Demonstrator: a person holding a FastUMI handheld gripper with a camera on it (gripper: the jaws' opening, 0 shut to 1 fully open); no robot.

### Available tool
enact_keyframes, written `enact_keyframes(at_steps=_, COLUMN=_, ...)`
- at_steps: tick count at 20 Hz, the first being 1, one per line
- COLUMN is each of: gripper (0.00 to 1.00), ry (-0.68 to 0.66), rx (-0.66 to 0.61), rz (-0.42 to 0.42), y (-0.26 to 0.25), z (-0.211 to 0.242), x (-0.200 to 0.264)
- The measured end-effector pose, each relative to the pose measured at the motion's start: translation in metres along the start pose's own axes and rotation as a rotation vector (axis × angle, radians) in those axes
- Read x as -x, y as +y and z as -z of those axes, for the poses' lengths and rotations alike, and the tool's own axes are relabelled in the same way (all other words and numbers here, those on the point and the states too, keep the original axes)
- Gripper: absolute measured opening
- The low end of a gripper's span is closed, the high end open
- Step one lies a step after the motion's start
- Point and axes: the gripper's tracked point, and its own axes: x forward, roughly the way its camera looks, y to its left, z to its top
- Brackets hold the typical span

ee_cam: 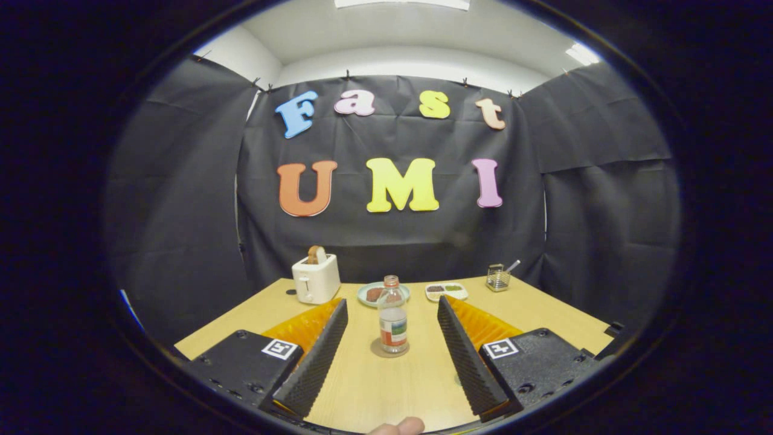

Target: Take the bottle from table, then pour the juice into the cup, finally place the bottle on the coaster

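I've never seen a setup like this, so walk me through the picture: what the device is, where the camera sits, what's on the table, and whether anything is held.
There is no robot arm: a person holds a two-finger gripper, and a fingertip peeks in below it. The camera rides on the gripper and looks forward along its two fingers, which stand wide apart and hold nothing. Between them, a bottle stands upright on a round coaster on the wooden table. Beyond it lie a plate with food, a white toaster with bread in it, a small tray and a wire basket. Black cloth walls the booth.
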Motion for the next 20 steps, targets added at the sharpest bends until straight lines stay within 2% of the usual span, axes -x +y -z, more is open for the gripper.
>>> enact_keyframes(at_steps=6, gripper=0.96, ry=0.002, rx=0.033, rz=0.026, y=-0.013, z=-0.023, x=0.044)
enact_keyframes(at_steps=13, gripper=0.96, ry=-0.067, rx=0.047, rz=0.039, y=-0.022, z=-0.068, x=0.084)
enact_keyframes(at_steps=20, gripper=0.96, ry=-0.077, rx=0.024, rz=0.051, y=-0.027, z=-0.079, x=0.105)
